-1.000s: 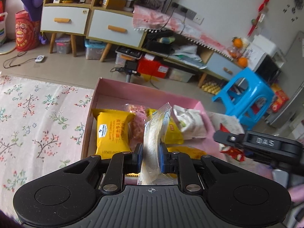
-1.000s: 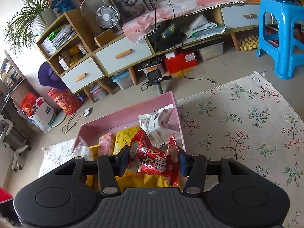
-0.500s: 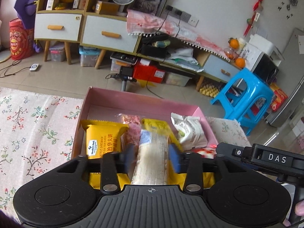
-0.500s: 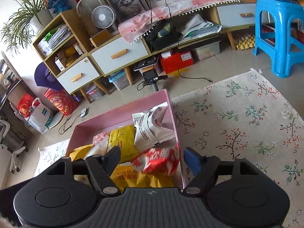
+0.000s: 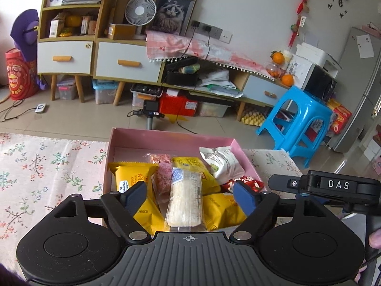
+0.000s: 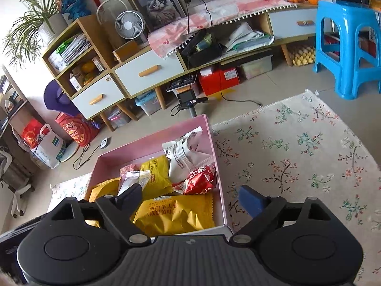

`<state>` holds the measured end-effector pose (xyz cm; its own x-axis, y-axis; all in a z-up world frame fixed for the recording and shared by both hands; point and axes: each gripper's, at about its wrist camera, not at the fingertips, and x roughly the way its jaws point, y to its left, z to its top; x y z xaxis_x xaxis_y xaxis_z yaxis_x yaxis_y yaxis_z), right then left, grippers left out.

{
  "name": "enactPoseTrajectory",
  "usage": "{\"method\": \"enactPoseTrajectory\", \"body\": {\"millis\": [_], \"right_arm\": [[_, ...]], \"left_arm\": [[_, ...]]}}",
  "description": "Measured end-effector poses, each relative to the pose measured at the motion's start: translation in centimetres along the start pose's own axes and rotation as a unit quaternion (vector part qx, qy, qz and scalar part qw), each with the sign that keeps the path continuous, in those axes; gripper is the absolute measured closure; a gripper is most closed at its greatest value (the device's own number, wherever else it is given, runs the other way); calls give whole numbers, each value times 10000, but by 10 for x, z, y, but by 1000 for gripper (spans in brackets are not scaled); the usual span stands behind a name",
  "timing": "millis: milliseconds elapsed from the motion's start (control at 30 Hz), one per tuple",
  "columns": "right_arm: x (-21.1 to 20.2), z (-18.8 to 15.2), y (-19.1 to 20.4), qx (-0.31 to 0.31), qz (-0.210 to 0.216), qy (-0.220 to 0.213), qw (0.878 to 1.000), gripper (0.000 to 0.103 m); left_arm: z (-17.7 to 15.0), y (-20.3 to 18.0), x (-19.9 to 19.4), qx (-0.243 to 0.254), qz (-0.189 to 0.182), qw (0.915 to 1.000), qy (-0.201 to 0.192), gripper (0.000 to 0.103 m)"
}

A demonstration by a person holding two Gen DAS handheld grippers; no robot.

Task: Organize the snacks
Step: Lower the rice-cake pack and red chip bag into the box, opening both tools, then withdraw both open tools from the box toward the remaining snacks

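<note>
Left wrist view: one pink box (image 5: 166, 134) on the floral surface (image 5: 47, 166), holding seven snack packs. Counted: three yellow packs, one at the box's left wall (image 5: 133, 178), one in the middle (image 5: 188, 164), one at the near edge (image 5: 221, 209); one clear-wrapped pale wafer pack (image 5: 185, 197) lying on top near the centre; one pink pack (image 5: 162, 171) just left of it; one white pack (image 5: 222, 162) toward the box's right wall; one red pack (image 5: 245, 182) just below that. Left gripper (image 5: 190, 195) above the box, fingers (image 5: 133, 195) spread wide, holding nothing. "DAS" readable on the black gripper part (image 5: 338, 186) right of the box.

Right wrist view: right gripper (image 6: 190, 197) over the box's near right corner, fingers (image 6: 250, 200) spread wide, holding nothing. Red Chinese characters on the nearest yellow pack (image 6: 173, 212); white characters on the red pack (image 6: 200, 178), too small to read.
</note>
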<state>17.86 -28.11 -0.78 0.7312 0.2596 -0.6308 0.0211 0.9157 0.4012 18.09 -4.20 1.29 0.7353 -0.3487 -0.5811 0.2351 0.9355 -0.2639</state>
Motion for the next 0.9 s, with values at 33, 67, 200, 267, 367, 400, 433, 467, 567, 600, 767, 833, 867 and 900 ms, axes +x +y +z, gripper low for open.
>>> {"method": "enactPoseTrajectory", "body": {"millis": [33,67,200,267,367,400,433,467,567,600,767,833,867,900], "right_arm": [[-3,0,1,-40,-23,-27,10000,20],[-6,-1,1,-73,-41,-50,10000,20],[-17,-5,2,-92,-50,-83,9999,15],[-22,-8,3,-104,-38,-98,9999,15],[-30,-12,7,-211,-50,-101,9997,14],[-34,-14,8,-232,-55,-115,9996,14],[-36,-16,9,-215,-60,-131,9997,13],[-39,-18,9,-155,-63,-140,9998,13],[-45,-23,6,142,-1,-120,9998,12],[-46,-25,5,195,-4,-105,9998,12],[-55,-34,1,270,-189,-68,9994,11],[-58,-38,-2,346,-202,-52,9992,11],[-59,-40,-3,382,-202,-42,9991,11],[-60,-42,-5,417,-200,-34,9989,11]], "left_arm": [[0,-1,-3,21,15,10000,-3,20],[-1,-3,-7,44,32,10000,-8,18],[-5,-7,-22,92,53,9999,-28,14],[-8,-7,-30,123,53,9999,-41,13],[-15,-7,-42,158,91,9998,-50,11],[-17,-7,-46,156,105,9998,-49,10],[-19,-7,-50,156,111,9998,-44,10],[-22,-6,-54,164,113,9998,-38,9],[-30,-5,-64,229,136,9996,-18,8],[-33,-4,-66,258,143,9996,-3,8],[-48,6,-81,294,166,9994,13,5],[-53,9,-86,316,241,9992,21,5],[-56,11,-88,324,280,9991,26,4],[-58,12,-89,334,319,9989,38,4]]}}
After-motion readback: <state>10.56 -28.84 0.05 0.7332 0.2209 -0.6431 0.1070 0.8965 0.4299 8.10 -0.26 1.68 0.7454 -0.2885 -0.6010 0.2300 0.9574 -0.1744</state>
